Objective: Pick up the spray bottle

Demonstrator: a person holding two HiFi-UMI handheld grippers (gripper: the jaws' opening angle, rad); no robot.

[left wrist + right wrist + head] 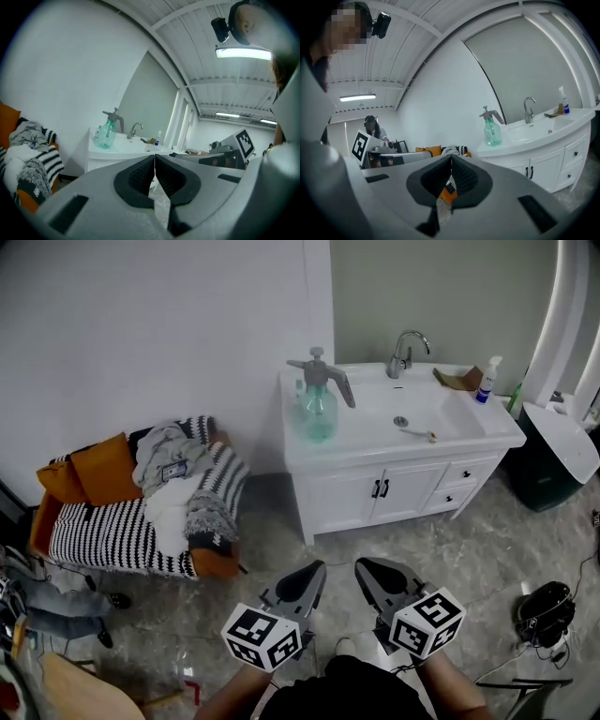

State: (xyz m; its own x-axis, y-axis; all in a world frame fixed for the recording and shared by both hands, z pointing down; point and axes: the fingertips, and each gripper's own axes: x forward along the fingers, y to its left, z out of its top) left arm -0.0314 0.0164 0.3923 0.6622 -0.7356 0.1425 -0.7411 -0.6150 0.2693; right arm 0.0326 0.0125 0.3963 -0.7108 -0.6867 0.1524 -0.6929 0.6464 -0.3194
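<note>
Risk: left claw [313, 569], right claw [367, 567] closed empty; unopened, we could topple spray bottle [319, 405] at twelve o'clock.

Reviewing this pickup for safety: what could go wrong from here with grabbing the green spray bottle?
The left tongs and right tongs are both shut; reaching that way would likely shove the translucent green spray bottle with grey pump head rather than grip it.
It stands near the left edge of the white vanity counter, so a nudge might tip it off.
A small white-and-blue spray bottle could be mistaken for it.
</note>
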